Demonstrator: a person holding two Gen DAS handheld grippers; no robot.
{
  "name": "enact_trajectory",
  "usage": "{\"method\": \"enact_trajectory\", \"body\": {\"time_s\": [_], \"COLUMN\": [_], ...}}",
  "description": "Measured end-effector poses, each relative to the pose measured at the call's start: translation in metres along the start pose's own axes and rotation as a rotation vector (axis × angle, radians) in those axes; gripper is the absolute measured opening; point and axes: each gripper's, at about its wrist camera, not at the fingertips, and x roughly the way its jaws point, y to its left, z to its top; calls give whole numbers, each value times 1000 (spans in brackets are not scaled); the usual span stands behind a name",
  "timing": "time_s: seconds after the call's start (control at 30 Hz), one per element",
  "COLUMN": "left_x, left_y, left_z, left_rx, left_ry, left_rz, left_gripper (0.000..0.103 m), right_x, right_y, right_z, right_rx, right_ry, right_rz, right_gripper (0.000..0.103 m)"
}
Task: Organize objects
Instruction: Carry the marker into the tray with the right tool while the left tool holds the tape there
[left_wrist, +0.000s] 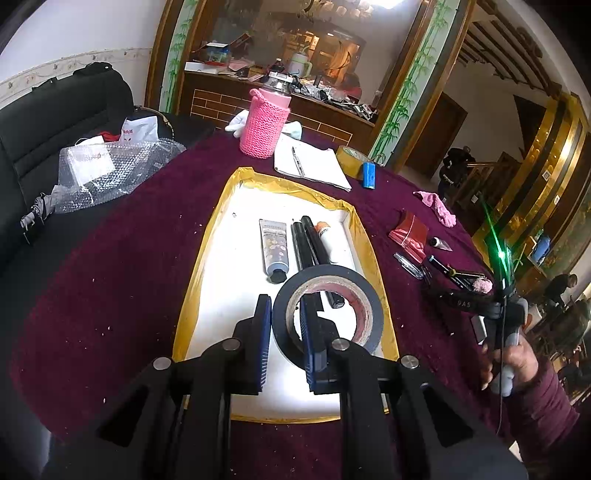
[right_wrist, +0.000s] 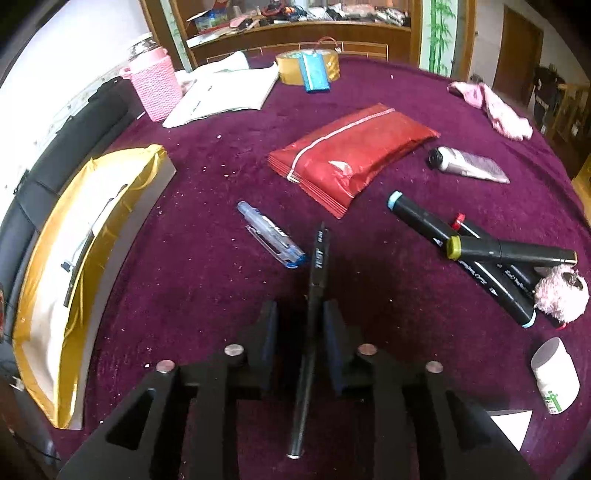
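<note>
Mid-sort: left tongs (left_wrist: 282, 314) pinching black tape roll (left_wrist: 328, 308) over the tray (left_wrist: 207, 258); right tongs (right_wrist: 300, 317) spread, loose about a black pen (right_wrist: 314, 295); likely next, lowering tape inside

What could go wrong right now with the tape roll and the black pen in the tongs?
1. The left tongs pinch only one wall of the black tape roll above the white yellow-edged tray; it could swing or slip onto the black markers lying there.
2. The slim black pen sits loosely between the right tongs, whose pads show gaps; it may drop onto the purple tablecloth.
</note>
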Motion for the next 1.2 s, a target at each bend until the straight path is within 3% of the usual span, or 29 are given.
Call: {"method": "enact_trajectory", "body": {"time_s": [0.07, 0.13, 0.27, 0.33, 0.4, 0.47, 0.53, 0.63, 0.87, 1.03, 1.2], "left_x": [-1, -5, -7, -5, -2, 0, 0, -3, 0, 20, 65], "left_y": [-2, -4, -1, 0, -1, -3, -3, -2, 6, 2, 4], "left_z": [0, -2, -2, -2, -3, -4, -5, -4, 9, 34, 64], "left_rx": [7, 18, 16, 7, 5, 8, 12, 13, 5, 59, 108], "left_ry": [-4, -11, -14, -10, -4, 2, 5, -1, 3, 21, 88], "left_rz": [-1, 0, -2, -6, -7, -8, -7, -4, 1, 46, 136], "left_gripper": [13, 13, 13, 13, 13, 13, 13, 13, 13, 13, 13], "right_x": [0, -3, -14, -9, 4, 3, 3, 1, -35, -57, -37], "right_y": [3, -3, -12, -11, -3, 8, 15, 11, -6, 27, 78], "right_z": [-1, -1, -4, -1, 1, 1, 1, -2, 2, 28, 55], "right_rx": [-21, 15, 47, 31, -10, -58, -67, -33, 128, 140, 152], "right_ry": [-9, -19, -82, -62, -24, -56, -48, -53, -109, -102, -10], "right_rz": [-18, 23, -19, -35, -62, -63, -50, -6, 247, 411, 514], "right_gripper": [24, 27, 57, 57, 50, 22, 7, 7, 8, 8, 8]}}
